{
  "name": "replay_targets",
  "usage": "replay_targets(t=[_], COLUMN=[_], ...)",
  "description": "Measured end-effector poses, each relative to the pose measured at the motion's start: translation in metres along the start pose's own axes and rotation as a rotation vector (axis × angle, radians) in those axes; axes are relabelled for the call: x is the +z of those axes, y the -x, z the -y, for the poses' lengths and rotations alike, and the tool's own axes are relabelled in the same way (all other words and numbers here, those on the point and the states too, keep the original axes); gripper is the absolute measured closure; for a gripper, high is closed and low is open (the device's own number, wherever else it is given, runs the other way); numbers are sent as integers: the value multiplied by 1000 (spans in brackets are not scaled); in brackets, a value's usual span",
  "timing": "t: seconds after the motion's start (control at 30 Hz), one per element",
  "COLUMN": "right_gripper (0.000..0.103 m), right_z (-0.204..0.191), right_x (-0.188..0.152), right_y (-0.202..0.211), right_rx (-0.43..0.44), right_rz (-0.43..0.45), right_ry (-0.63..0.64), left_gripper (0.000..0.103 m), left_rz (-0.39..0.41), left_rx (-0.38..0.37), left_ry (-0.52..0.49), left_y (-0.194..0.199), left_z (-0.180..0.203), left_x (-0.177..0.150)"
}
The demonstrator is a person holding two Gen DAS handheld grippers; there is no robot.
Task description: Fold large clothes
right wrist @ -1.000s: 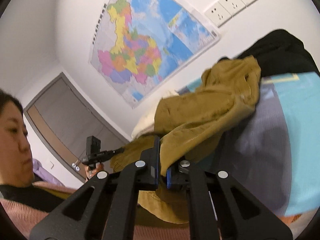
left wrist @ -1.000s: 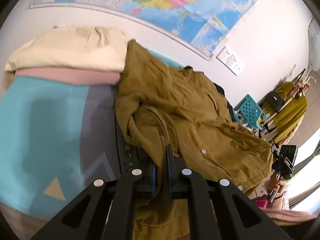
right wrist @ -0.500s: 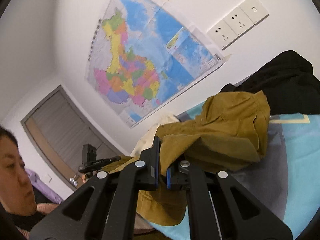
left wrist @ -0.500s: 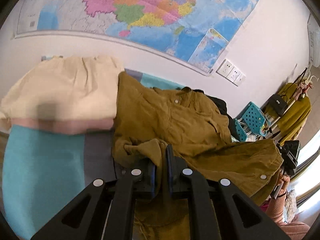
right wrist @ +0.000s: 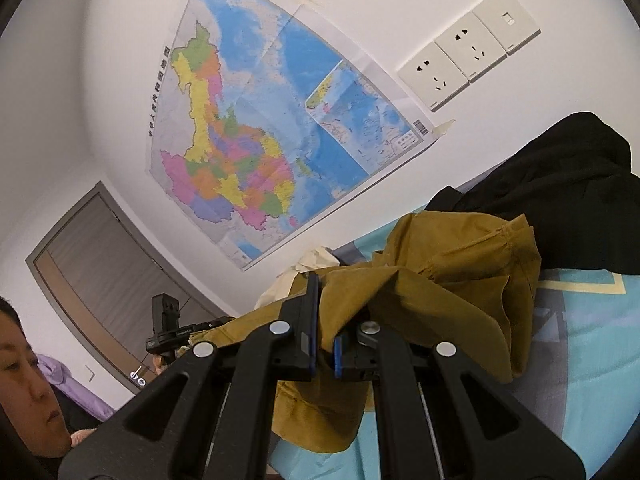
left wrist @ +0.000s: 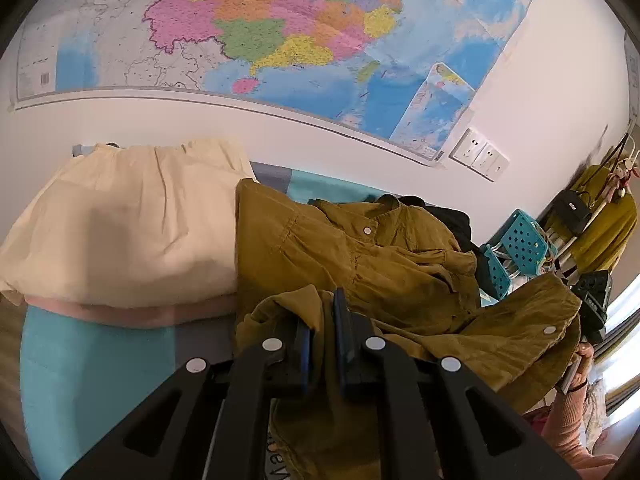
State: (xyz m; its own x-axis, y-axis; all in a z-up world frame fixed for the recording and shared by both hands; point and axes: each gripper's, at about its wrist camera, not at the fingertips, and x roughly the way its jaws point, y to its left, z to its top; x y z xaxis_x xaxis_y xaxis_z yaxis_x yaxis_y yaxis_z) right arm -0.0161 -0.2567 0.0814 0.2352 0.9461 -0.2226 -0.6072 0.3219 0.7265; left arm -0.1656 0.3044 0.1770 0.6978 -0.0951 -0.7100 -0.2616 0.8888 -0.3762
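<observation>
Left wrist view: left gripper (left wrist: 322, 320) at bottom centre, jaws pinched together on a fold of the mustard shirt (left wrist: 360, 264). The shirt lies crumpled across the middle of the frame on the bed cover (left wrist: 92, 364), collar and buttons toward upper right, one hem stretched off to the right edge, where a hand (left wrist: 580, 364) in a pink sleeve shows. A cream pillow (left wrist: 124, 224) sits at left, touching the shirt's left edge. A black garment (left wrist: 456, 220) peeks from behind the collar. A wall map (left wrist: 280, 32) fills the top.

Right wrist view: right gripper (right wrist: 326, 332) at bottom centre, jaws clamped on another edge of the same shirt (right wrist: 440, 292). Cloth drapes from the jaws to the right and hangs below them. The black garment (right wrist: 560, 200) lies at right, behind the shirt. The other gripper (right wrist: 168, 328) is visible at lower left.

Progress: early, I judge. Both edges are gripped and the shirt is spanned between the two grippers, but it is still bunched, with no clean fold showing. Left to do: spread it flat, fold sleeves and body, then deal with the black garment.
</observation>
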Motion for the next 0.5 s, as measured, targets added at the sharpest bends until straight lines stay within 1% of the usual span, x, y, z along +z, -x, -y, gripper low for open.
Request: replay_targets(t=[0.5], right_gripper=[97], right_z=[23], right_x=[29], right_y=[-30], right_rx=[-38], right_rz=[-9], right_ry=[-38], left_gripper=[93], left_rz=[-30], left_rx=[15], left_ry=[15], left_y=[-26], left_z=[-9], left_x=[34])
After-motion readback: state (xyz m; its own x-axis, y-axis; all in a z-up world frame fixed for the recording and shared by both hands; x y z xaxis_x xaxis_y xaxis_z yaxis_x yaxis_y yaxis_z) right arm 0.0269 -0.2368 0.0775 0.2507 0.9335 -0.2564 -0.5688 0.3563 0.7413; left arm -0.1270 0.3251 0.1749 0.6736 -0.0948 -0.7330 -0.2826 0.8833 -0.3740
